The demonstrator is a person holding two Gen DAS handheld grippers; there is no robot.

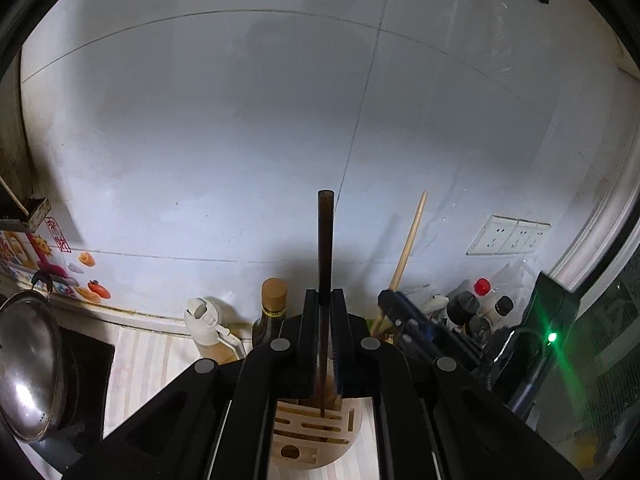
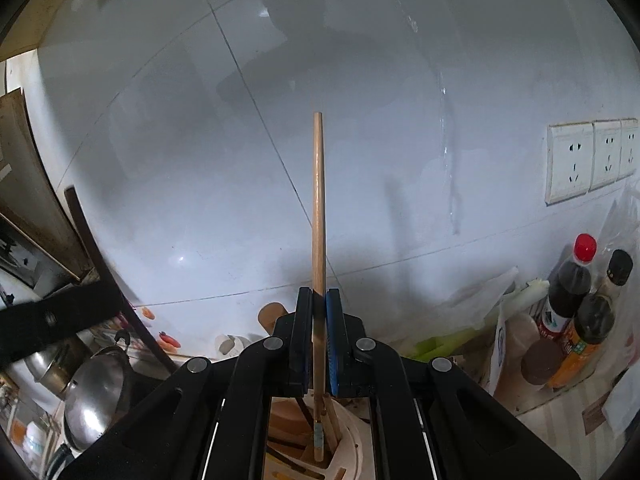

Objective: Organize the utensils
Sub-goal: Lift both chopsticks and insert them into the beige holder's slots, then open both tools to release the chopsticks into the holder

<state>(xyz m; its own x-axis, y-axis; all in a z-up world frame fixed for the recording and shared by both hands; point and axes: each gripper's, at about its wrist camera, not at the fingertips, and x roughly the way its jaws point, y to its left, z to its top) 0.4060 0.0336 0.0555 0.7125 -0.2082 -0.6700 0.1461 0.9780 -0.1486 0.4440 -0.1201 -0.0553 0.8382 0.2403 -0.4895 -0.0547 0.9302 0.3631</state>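
At the far left of the left wrist view a dented, shiny steel pot lid [image 1: 30, 364] leans by the stove, and a white tiled wall [image 1: 240, 120] with thin grout lines fills the background. Right of it stand a white lidded bottle [image 1: 204, 320] and a dark bottle with a tan cap [image 1: 272, 308]. In the middle the left gripper [image 1: 325, 308] is clenched on a dark chopstick [image 1: 325, 248], a slim round rod standing upright, its blunt end up and its lower tip over the slotted top of a pale wooden utensil block [image 1: 316, 436]. Further right the right gripper [image 1: 390, 304] shows from the side, clamped on a light wooden chopstick [image 1: 410, 240] that leans up and to the right. Its own camera shows that the light wooden chopstick [image 2: 318, 220] is nearly upright between the jaws, its lower end down in a round compartment of the block [image 2: 352, 452] beside other sticks. Only this view shows the sauce bottles [image 2: 572, 292] clearly.
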